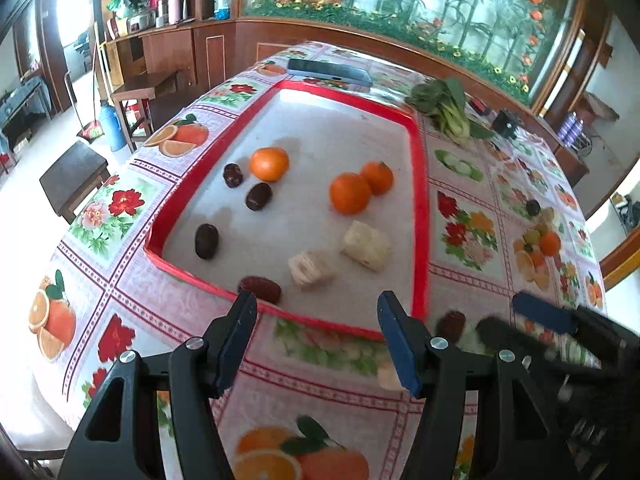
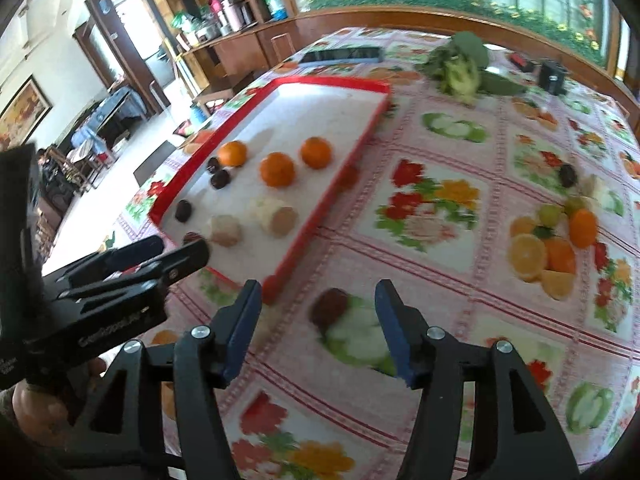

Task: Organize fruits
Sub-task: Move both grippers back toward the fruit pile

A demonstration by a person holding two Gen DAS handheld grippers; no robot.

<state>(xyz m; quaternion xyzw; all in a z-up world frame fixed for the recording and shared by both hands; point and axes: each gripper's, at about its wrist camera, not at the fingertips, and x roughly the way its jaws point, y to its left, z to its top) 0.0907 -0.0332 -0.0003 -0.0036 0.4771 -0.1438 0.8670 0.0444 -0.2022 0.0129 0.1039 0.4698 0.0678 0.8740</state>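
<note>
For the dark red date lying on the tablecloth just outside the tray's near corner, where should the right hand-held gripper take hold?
Grip the date across its narrower middle, coming down from above. It lies flat and alone on the tablecloth, a little off the red tray, so nothing crowds its sides. The open right hand-held gripper already brackets it.

Wood-panelled room (image 1: 224, 46) (bright floor (image 1: 44, 148))
</note>
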